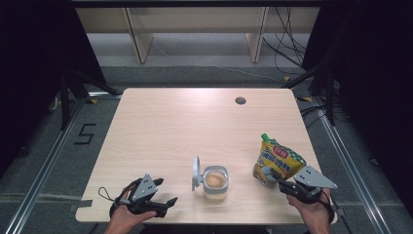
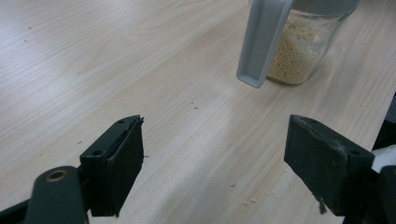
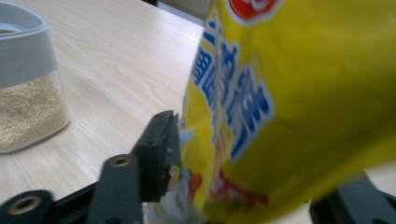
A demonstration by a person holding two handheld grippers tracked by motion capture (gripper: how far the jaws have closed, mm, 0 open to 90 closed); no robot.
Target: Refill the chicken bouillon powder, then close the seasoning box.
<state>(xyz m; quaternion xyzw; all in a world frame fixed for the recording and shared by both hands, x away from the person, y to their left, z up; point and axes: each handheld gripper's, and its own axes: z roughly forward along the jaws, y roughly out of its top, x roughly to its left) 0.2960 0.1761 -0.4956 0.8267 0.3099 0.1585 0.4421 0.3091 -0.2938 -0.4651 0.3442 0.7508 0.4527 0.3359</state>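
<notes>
A glass jar (image 1: 215,183) of pale grains stands near the table's front edge, its grey lid (image 1: 196,173) flipped up on its left side. To its right a yellow printed bag (image 1: 278,161) stands tilted. My right gripper (image 1: 275,176) is at the bag's lower end. In the right gripper view the bag (image 3: 289,93) sits between the jaws, which stand apart, with the right jaw partly hidden behind it; the jar (image 3: 25,107) is to the left. My left gripper (image 1: 165,191) rests left of the jar. Its jaws (image 2: 215,135) are wide open over bare wood, facing the jar (image 2: 299,46) and lid (image 2: 261,42).
The light wooden table (image 1: 170,126) has a round cable hole (image 1: 240,101) at the back right. Small crumbs (image 2: 247,201) lie on the wood near the left gripper. Black cables run over the floor beyond the far right corner.
</notes>
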